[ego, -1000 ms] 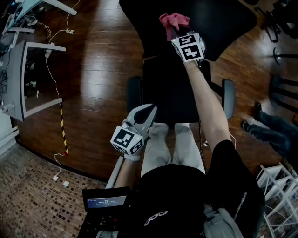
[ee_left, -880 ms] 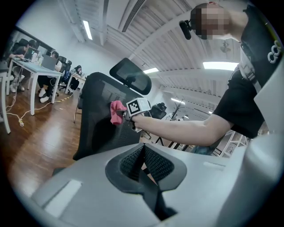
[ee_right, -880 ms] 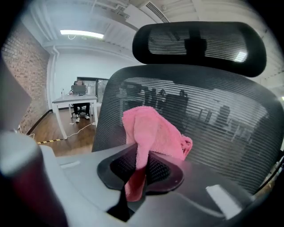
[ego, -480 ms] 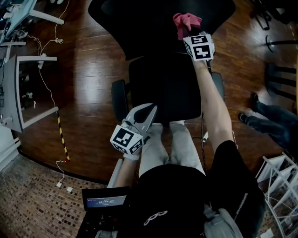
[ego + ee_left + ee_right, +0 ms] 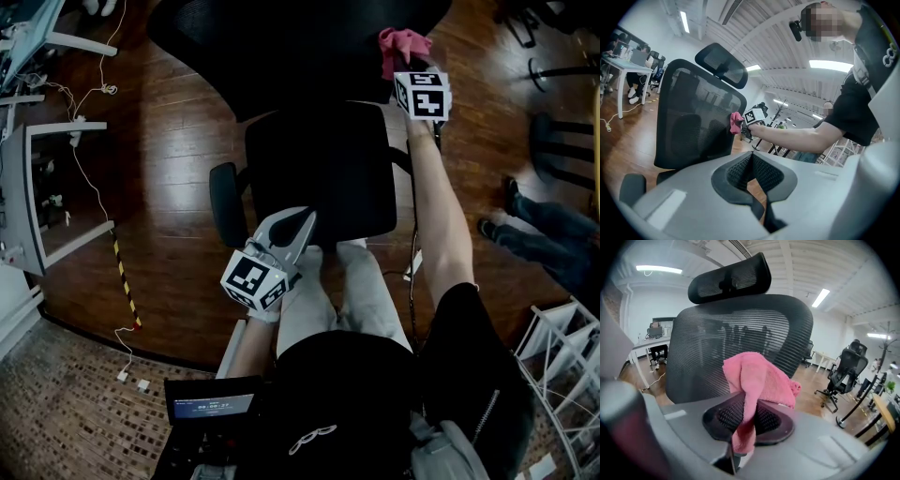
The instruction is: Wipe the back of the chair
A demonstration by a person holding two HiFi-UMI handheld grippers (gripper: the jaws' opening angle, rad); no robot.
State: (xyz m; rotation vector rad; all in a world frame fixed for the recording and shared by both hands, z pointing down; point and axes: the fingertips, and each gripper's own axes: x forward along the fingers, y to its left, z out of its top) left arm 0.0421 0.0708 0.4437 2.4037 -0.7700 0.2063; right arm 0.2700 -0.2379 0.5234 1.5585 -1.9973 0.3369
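Note:
The black mesh chair back (image 5: 281, 47) fills the top of the head view, above its seat (image 5: 319, 173). My right gripper (image 5: 405, 67) is stretched out at the back's right edge, shut on a pink cloth (image 5: 401, 43). In the right gripper view the cloth (image 5: 761, 378) bunches over the jaws in front of the mesh back (image 5: 736, 333) and headrest (image 5: 729, 280). In the left gripper view the cloth (image 5: 736, 123) lies against the back's right edge (image 5: 693, 117). My left gripper (image 5: 298, 230) hangs low by the seat's front, shut with nothing in it.
A person's legs (image 5: 539, 244) and another chair's base (image 5: 562, 141) are at the right. A white wire rack (image 5: 562, 375) stands at bottom right. At the left are a desk (image 5: 37, 187) and cables (image 5: 94, 141) on the wooden floor. More office chairs (image 5: 846, 369) stand behind.
My right gripper has carried the pink cloth to the right along the chair back, toward its edge. The left gripper has stayed where it was.

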